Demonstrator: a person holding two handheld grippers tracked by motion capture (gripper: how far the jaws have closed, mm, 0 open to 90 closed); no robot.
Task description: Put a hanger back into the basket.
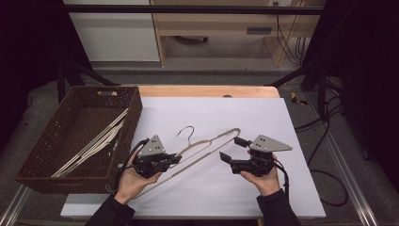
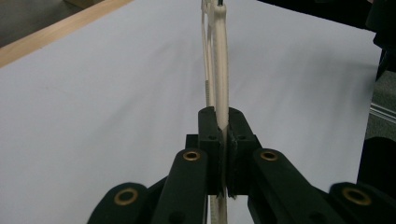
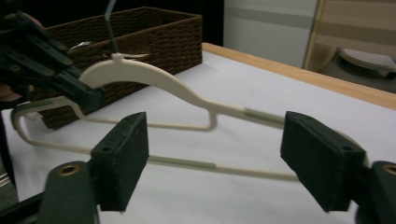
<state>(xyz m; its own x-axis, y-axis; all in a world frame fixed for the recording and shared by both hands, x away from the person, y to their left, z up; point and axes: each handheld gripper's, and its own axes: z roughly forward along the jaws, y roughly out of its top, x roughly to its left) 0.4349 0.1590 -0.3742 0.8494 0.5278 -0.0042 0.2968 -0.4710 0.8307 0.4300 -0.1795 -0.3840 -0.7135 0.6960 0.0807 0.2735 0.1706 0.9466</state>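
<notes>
A cream hanger (image 1: 207, 143) with a dark wire hook is held slantwise just above the white sheet (image 1: 263, 117). My left gripper (image 1: 175, 159) is shut on its lower left arm; in the left gripper view the jaws (image 2: 223, 140) pinch the thin cream bar (image 2: 220, 60), which runs straight away from them. My right gripper (image 1: 234, 149) stands open at the hanger's right end. In the right gripper view its pads (image 3: 122, 158) are wide apart and touch nothing, and the hanger (image 3: 154, 77) lies just beyond them. The left gripper (image 3: 91, 99) shows there too, clamped on the hanger.
A brown wicker basket (image 1: 136, 113) stands at the table's left edge with several pale hangers (image 1: 94, 146) lying in it. The basket (image 3: 159, 28) sits behind the hanger in the right gripper view. A wooden table edge (image 1: 207, 91) runs along the back.
</notes>
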